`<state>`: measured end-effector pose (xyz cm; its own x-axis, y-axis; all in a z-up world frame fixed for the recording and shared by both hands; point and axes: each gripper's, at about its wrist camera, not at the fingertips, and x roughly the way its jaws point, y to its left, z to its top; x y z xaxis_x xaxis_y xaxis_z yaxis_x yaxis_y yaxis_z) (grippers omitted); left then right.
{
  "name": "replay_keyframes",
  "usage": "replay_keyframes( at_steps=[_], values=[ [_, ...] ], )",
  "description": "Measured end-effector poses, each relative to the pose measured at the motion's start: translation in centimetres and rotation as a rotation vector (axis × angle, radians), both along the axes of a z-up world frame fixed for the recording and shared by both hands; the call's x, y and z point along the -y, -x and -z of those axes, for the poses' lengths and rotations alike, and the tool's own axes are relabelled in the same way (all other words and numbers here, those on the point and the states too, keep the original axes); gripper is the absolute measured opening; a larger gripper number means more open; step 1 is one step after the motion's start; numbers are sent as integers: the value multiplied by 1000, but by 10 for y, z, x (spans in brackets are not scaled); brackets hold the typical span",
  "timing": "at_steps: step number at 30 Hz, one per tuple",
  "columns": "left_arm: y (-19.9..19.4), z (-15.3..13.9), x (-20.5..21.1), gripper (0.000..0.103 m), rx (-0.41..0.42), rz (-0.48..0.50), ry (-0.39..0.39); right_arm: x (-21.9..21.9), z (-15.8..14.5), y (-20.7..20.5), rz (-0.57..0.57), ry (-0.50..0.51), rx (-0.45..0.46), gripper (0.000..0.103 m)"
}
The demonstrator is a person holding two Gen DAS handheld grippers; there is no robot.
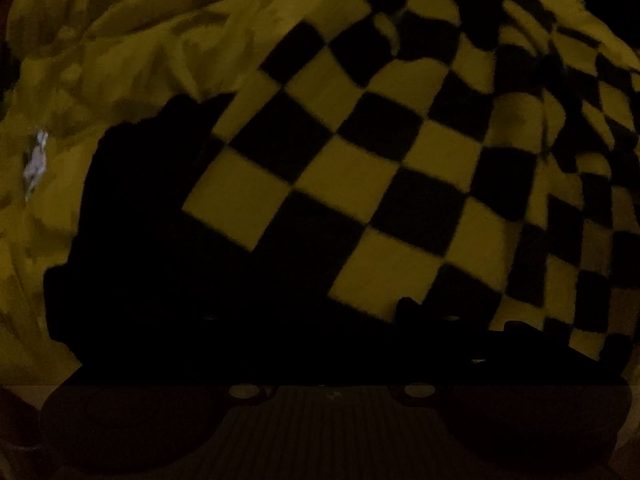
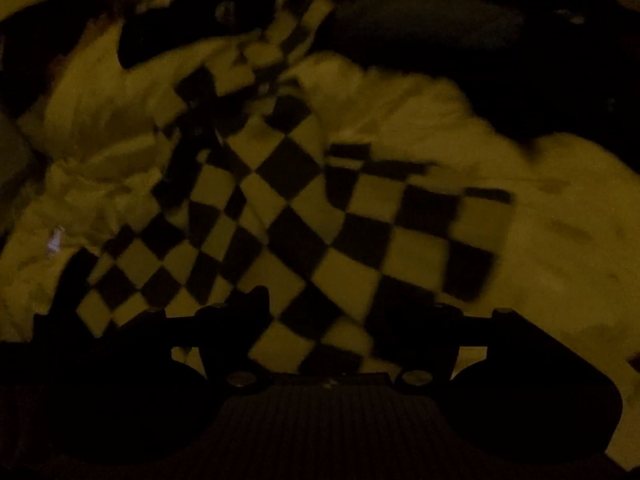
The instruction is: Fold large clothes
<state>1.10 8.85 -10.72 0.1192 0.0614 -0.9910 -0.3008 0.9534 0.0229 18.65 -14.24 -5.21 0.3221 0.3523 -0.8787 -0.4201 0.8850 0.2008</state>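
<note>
The light is very dim and yellowish. A checkered garment [image 1: 360, 168] of dark and light squares fills the left wrist view and hangs close to the lens. It also shows in the right wrist view [image 2: 304, 220], draped over a pale crumpled sheet [image 2: 540, 216]. My left gripper [image 1: 320, 320] is lost in dark shadow under the cloth; its jaws cannot be made out. My right gripper [image 2: 332, 320] shows as dark fingers [image 2: 248, 304] set wide apart, with the checkered cloth lying between them.
A pale rumpled sheet [image 1: 100, 60] lies behind the garment in the left wrist view, with a small white tag [image 1: 36, 160] on it. Dark shapes [image 2: 440, 28] stand at the top of the right wrist view; the other gripper [image 2: 224, 12] seems to be among them.
</note>
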Motion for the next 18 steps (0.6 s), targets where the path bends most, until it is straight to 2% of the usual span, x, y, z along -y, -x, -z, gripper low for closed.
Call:
replay_keyframes(
  at_steps=[3,6,7,8,9,10,11,15,18],
  values=[
    [5,6,-13,103,-21,-27,23,-39,33,-8,-59,141,11,67],
    [6,12,-26,103,-40,-53,33,-70,62,-8,-190,280,49,63],
    [6,13,-30,103,-45,-60,32,-78,72,-8,-223,360,81,51],
    [5,13,-33,103,-48,-64,32,-81,78,-10,-232,417,107,33],
    [3,14,-35,103,-48,-68,33,-81,82,-14,-225,469,127,25],
    [1,14,-37,103,-47,-72,34,-77,82,-19,-200,487,132,12],
    [-2,15,-39,103,-45,-74,35,-70,78,-24,-169,473,132,9],
    [-17,18,-37,103,-40,-75,38,-23,40,-31,-38,379,190,8],
    [-29,17,-30,103,-24,-54,45,35,2,-30,153,307,237,7]
  ],
)
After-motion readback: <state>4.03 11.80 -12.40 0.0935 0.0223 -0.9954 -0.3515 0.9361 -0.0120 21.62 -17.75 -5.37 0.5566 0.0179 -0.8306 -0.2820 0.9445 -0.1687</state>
